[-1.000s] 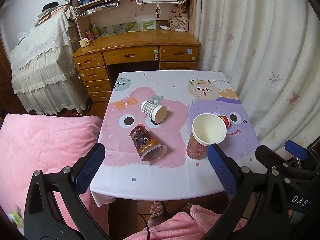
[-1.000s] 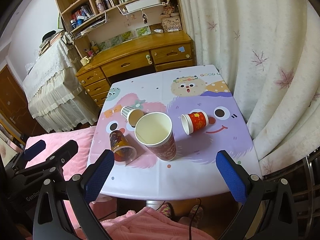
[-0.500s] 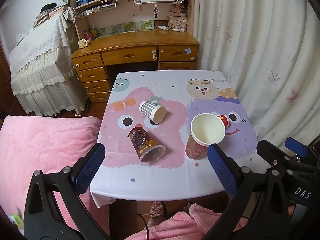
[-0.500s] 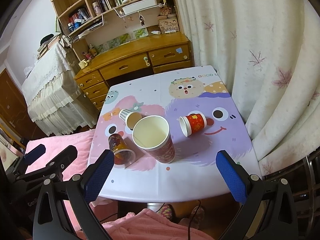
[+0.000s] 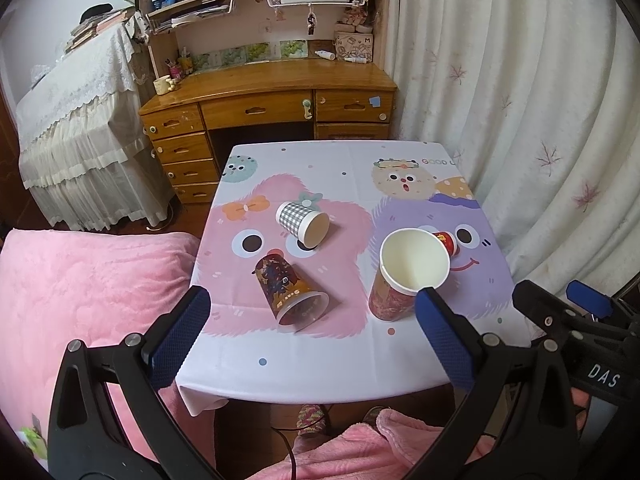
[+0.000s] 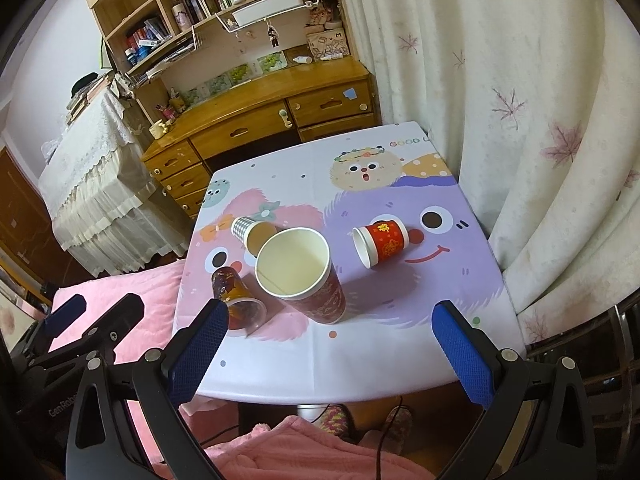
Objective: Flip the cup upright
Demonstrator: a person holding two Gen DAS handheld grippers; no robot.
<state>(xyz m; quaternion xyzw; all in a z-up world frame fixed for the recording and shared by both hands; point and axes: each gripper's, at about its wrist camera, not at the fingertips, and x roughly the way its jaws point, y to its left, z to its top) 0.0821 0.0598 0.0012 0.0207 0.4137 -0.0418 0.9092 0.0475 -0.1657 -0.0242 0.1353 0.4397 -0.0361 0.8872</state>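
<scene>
brown cup (image 5: 289, 289), lying ahead of left tool (image 5: 310, 334)

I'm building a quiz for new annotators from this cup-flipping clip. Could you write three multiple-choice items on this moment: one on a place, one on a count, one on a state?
1. Where does the small red cup lie?
A. on the purple monster print
B. on the pink bedding
C. on the wooden desk

2. How many cups lie on their sides on the table?
A. one
B. three
C. five

3. How does the large cup stand?
A. upside down
B. crushed flat
C. upright, mouth up

Answers:
1 A, it rests on the purple face beside the eye.
2 B, the red one, the checked cup and the dark patterned cup.
3 C, its pale inside shows from above.
</scene>
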